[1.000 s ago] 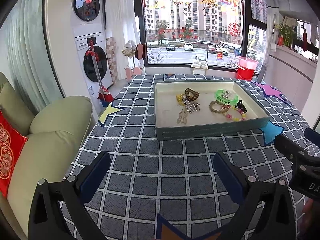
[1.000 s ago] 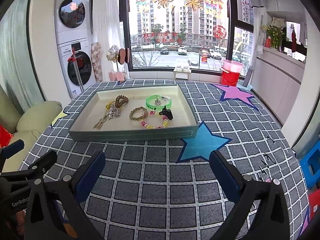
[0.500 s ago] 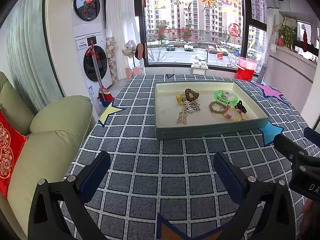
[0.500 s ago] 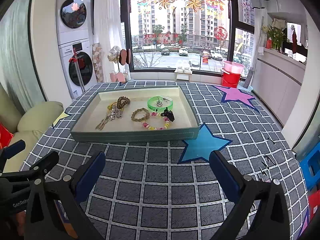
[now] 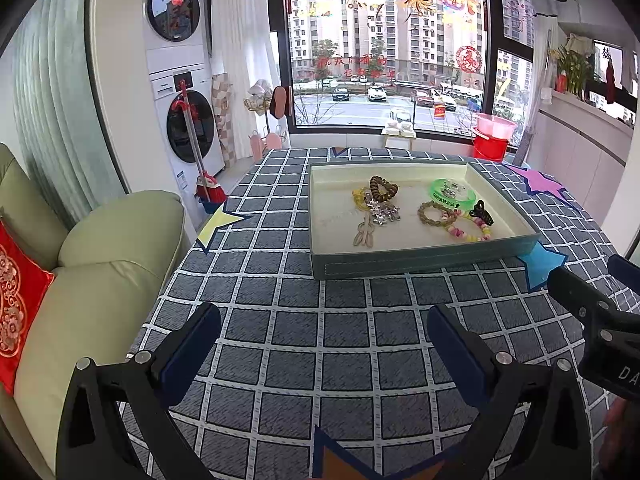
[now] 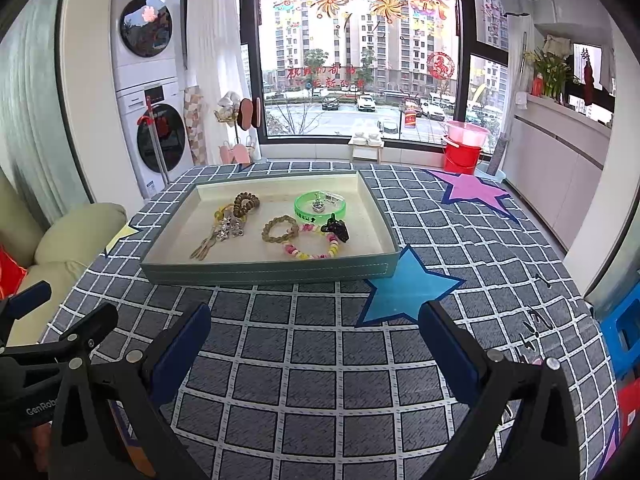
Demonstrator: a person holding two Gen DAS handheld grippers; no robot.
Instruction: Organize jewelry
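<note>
While both jaws gape wide and empty, tray [image 6: 272, 270] lies crosswise, jewelry [image 6: 280, 228] inside.

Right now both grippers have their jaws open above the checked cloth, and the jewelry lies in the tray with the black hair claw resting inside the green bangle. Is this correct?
One detail is wrong. The black hair claw is not inside the green bangle; it lies beside it, nearer the camera, against the pastel bead bracelet, as the right wrist view shows. The left gripper and right gripper are open, and the jewelry lies in the tray.
</note>
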